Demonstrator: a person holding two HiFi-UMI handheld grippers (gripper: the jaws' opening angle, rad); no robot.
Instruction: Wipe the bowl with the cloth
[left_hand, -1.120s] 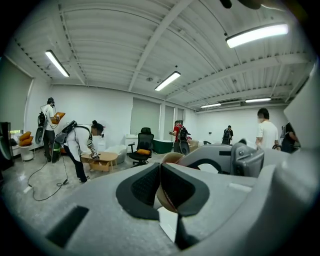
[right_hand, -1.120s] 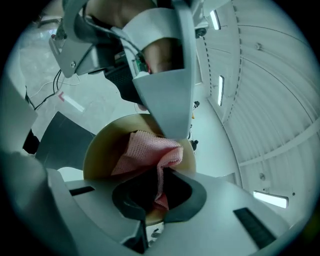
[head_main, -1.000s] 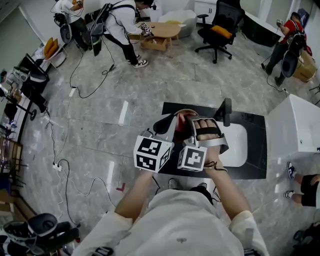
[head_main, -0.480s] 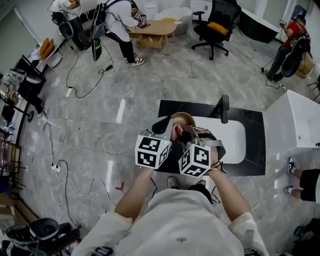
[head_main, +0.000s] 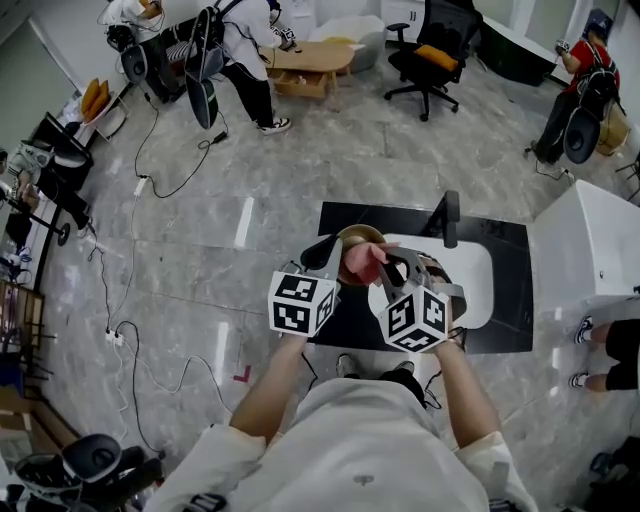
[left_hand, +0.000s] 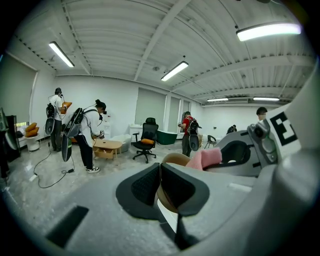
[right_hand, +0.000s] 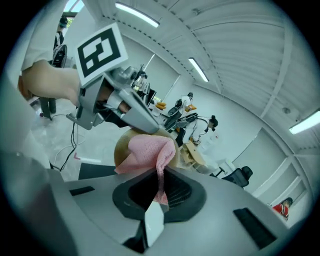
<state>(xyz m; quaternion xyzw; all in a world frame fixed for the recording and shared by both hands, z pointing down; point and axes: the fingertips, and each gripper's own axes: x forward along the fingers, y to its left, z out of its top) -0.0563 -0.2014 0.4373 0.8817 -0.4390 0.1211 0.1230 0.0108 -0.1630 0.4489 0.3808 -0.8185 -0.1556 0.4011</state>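
Note:
A tan bowl (head_main: 358, 238) is held up over the black mat (head_main: 500, 242), tipped on its side. My left gripper (head_main: 326, 256) is shut on its rim; in the left gripper view the rim sits between the pads at my left gripper (left_hand: 160, 171), with the bowl (left_hand: 172, 161) behind. A pink cloth (head_main: 361, 262) is bunched against the bowl's inside. My right gripper (head_main: 388, 268) is shut on it. The right gripper view shows the cloth (right_hand: 148, 151) pinched in my right gripper (right_hand: 161, 183), pressed on the bowl (right_hand: 121, 148).
A white tray (head_main: 474, 290) lies on the mat beside a black upright post (head_main: 452, 218). A white counter (head_main: 585, 250) stands at right. Cables (head_main: 135, 330) trail over the floor at left. People, an office chair (head_main: 432, 55) and a low table (head_main: 310, 58) are far behind.
My right gripper has drawn back toward me and to the right with the cloth, uncovering more of the bowl. The left gripper has hardly moved.

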